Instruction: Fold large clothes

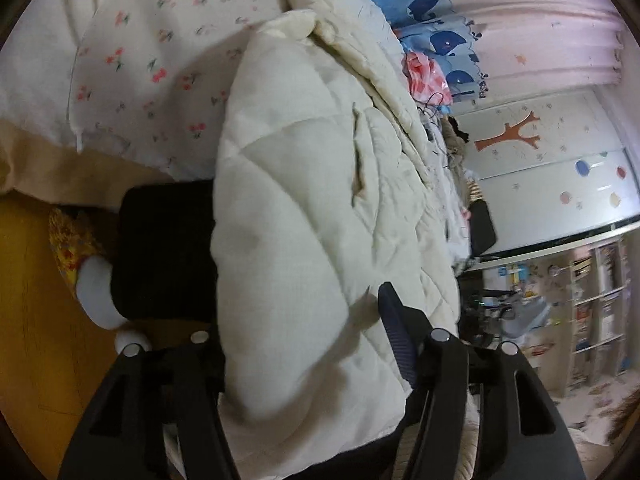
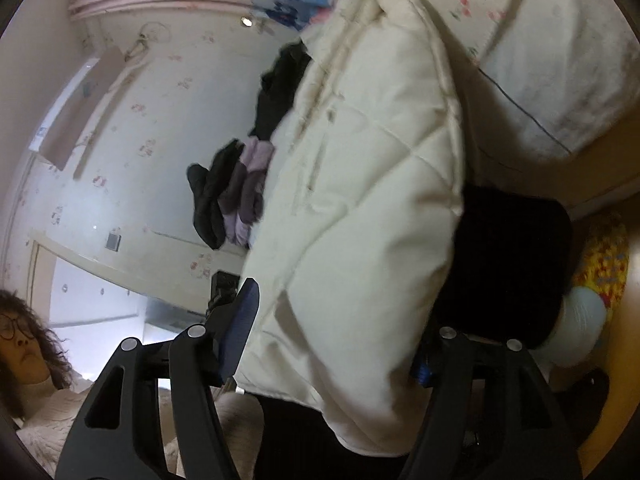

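In the left wrist view we see the left hand-held gripper (image 1: 304,320) with its fingers apart; a thick fold of the cream quilted coat (image 1: 304,184) lies between them and hides the left finger. We cannot tell whether the pads press on the cloth. The coat runs from near to far over the bed (image 1: 36,160). To its left lie a floral pillow (image 1: 160,68) and, nearer, a black garment (image 1: 164,248) tucked against the coat's edge. Further left on the yellow floor (image 1: 28,304) sits a yellow patterned slipper (image 1: 70,240). To the far right hang blue patterned curtains (image 1: 436,40), and shelves (image 1: 596,304) stand beyond.

In the right wrist view the right hand-held gripper (image 2: 332,320) likewise stands apart around the coat (image 2: 372,184), whose bulk covers the right finger; the blue pad of the left finger (image 2: 240,328) sits just beside the cloth. Whether it grips we cannot tell. A black garment (image 2: 516,264) shows at the right, behind the coat. A dark and purple heap of clothes (image 2: 236,196) lies to the left. A person (image 2: 32,364) in a cream knit is at the near left.
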Demonstrator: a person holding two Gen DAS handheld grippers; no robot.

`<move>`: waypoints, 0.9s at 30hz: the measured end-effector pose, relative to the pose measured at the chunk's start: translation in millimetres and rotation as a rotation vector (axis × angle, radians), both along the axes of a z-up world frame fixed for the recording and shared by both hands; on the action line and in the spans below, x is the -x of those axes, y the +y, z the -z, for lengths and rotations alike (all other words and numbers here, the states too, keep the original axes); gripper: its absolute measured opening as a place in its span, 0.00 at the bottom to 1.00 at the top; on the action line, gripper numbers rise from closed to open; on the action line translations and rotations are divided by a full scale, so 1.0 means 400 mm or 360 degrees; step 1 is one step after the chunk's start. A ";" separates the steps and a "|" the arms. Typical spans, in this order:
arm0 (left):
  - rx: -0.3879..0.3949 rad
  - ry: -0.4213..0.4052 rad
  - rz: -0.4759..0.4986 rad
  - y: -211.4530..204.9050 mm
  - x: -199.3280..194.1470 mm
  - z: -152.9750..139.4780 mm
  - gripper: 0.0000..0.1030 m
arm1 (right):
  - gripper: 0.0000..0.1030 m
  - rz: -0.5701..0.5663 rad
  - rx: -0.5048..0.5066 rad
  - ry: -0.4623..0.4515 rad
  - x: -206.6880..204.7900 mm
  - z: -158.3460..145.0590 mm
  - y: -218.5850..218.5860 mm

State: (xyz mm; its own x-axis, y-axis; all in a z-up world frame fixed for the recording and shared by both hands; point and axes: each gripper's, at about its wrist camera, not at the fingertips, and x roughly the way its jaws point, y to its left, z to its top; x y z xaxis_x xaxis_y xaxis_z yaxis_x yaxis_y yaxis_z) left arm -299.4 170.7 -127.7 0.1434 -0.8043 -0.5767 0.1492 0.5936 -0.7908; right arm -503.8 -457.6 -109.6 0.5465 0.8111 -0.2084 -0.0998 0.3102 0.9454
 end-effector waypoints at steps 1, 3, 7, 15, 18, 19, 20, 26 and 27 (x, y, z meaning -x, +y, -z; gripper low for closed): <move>-0.0023 -0.0015 -0.0024 -0.001 0.000 -0.011 0.42 | 0.36 0.0032 0.0006 -0.0059 0.002 -0.019 0.001; -0.0034 -0.0030 -0.0076 0.002 -0.002 -0.029 0.23 | 0.23 0.0082 -0.0026 -0.0172 0.007 -0.054 0.000; -0.0028 -0.0243 -0.0143 -0.002 0.029 -0.141 0.13 | 0.16 0.0161 -0.0153 -0.0415 0.029 -0.150 -0.013; 0.0212 -0.0441 -0.0099 0.036 0.087 -0.258 0.12 | 0.16 0.0183 -0.0262 -0.0588 0.073 -0.232 -0.035; 0.0215 -0.0304 -0.0110 0.066 0.069 -0.189 0.12 | 0.16 0.0214 -0.0295 -0.0520 0.077 -0.192 -0.050; 0.0224 -0.0258 -0.0138 0.077 0.063 -0.165 0.12 | 0.16 0.0224 -0.0309 -0.0510 0.081 -0.179 -0.065; 0.0247 -0.0226 -0.0172 0.086 0.057 -0.152 0.12 | 0.16 0.0242 -0.0336 -0.0507 0.081 -0.165 -0.077; 0.0325 -0.0295 -0.0277 0.106 -0.025 -0.212 0.12 | 0.16 0.0277 -0.0357 -0.0598 0.005 -0.230 -0.106; 0.0334 -0.0318 -0.0293 0.103 -0.044 -0.230 0.12 | 0.16 0.0281 -0.0354 -0.0620 -0.021 -0.258 -0.095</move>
